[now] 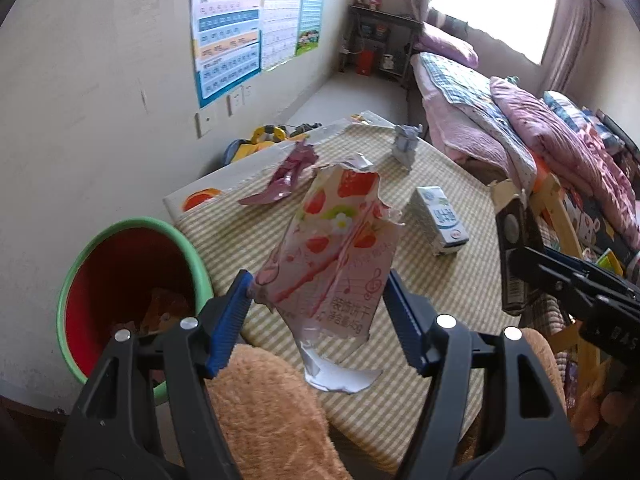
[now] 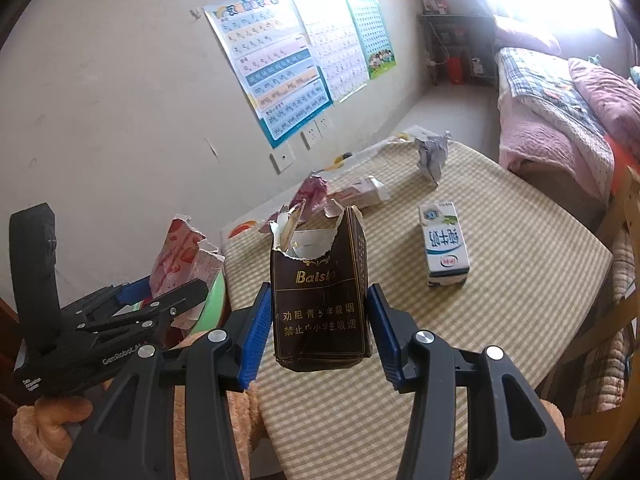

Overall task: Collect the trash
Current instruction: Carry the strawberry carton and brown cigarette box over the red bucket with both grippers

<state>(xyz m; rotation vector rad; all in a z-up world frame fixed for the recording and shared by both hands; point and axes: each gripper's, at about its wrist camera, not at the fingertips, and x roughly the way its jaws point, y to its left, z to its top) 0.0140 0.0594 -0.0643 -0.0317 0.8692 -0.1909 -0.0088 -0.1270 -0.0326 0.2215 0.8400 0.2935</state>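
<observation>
My left gripper [image 1: 318,288] is shut on a torn pink strawberry-print snack wrapper [image 1: 336,240], held up above the near edge of the table. A red bin with a green rim [image 1: 132,224] stands just to the left, with some trash at its bottom. My right gripper [image 2: 320,300] is shut on a dark brown, torn-open cigarette pack [image 2: 320,304], also lifted over the table. On the checked tablecloth [image 2: 520,280] lie a milk carton [image 2: 444,244], crumpled grey paper [image 2: 432,152] and a purple-pink wrapper [image 1: 284,176].
The table stands against the wall, which bears posters [image 1: 228,28]. A bed with pink bedding [image 1: 520,120] is to the right, and a wooden chair frame [image 2: 624,216] stands by the table's right edge. Fuzzy orange sleeves [image 1: 264,408] show below the grippers. Yellow toys [image 1: 264,136] lie beyond the table.
</observation>
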